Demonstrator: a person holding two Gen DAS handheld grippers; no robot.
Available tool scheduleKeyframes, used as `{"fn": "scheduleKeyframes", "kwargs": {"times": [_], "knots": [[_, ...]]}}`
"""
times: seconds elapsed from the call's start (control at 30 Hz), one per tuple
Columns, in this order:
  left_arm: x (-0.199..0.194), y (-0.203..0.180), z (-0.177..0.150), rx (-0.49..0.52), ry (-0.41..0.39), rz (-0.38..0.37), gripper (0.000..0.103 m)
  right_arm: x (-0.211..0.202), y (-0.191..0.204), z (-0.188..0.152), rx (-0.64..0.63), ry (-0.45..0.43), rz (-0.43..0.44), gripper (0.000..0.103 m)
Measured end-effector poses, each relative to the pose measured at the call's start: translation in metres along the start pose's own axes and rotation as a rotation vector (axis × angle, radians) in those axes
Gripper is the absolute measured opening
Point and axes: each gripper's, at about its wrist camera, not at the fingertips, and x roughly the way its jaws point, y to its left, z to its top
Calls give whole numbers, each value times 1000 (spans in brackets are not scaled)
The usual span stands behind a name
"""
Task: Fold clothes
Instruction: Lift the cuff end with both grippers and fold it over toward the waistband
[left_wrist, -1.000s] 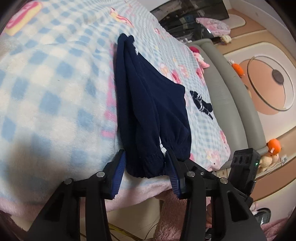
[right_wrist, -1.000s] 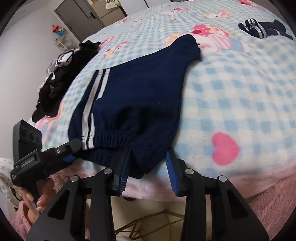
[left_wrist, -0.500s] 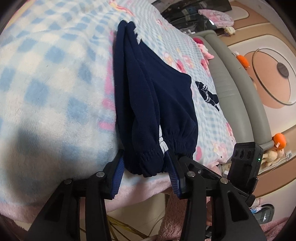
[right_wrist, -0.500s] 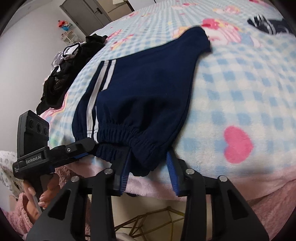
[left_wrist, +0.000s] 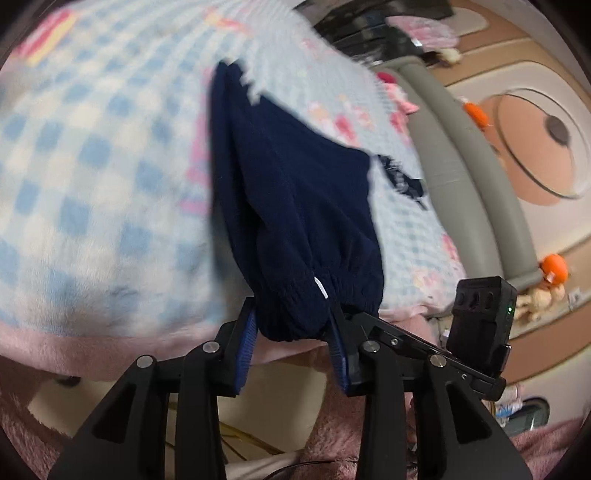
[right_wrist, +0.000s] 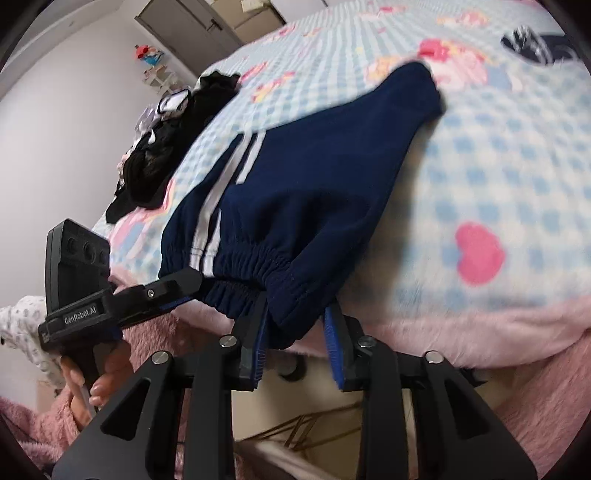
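Navy trousers (left_wrist: 295, 192) with white side stripes (right_wrist: 221, 184) lie lengthwise on the blue-checked blanket (left_wrist: 92, 177). Their elastic waistband hangs at the near edge of the bed. My left gripper (left_wrist: 291, 314) has one corner of that waistband between its blue pads, and its jaws are closing on the bunched cloth. In the right wrist view its tip (right_wrist: 177, 284) shows at the striped end. My right gripper (right_wrist: 295, 310) is shut on the other waistband corner, the fold filling the gap between its pads.
A heap of black clothes (right_wrist: 166, 155) lies at the far left of the bed, and a small dark striped item (right_wrist: 535, 40) at the far right. A grey padded bed frame (left_wrist: 461, 155) runs along one side. A hand (right_wrist: 81, 384) holds the left gripper's handle.
The left jaws have drawn in tighter on the waistband. The near end of the trousers is bunched and raised a little off the blanket edge. Both views are blurred by motion.
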Motion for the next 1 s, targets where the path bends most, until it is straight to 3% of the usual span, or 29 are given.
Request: {"fn": "scheduleKeyframes", "kwargs": {"times": [0.1, 0.2, 0.33, 0.5, 0.6, 0.73, 0.87, 1.0], "knots": [[3, -3, 3, 4, 21, 0, 36, 10, -7, 2, 31, 28, 9, 38], [-8, -12, 5, 28, 8, -36, 44, -3, 1, 7, -1, 0, 47, 38], [-15, -18, 19, 23, -4, -81, 46, -20, 8, 15, -28, -37, 104, 40], [-17, -38, 59, 84, -4, -100, 52, -27, 10, 43, -53, -73, 131, 42], [-25, -59, 79, 128, -32, -125, 57, -37, 14, 66, -42, -103, 172, 48], [-31, -66, 90, 123, -36, -150, 61, -48, 9, 82, 13, -118, 244, 55], [-23, -57, 100, 92, -51, -138, 61, -48, -5, 91, 81, -139, 288, 56], [-18, -48, 116, 61, -118, -132, 62, -45, -8, 115, 100, -177, 309, 64]]}}
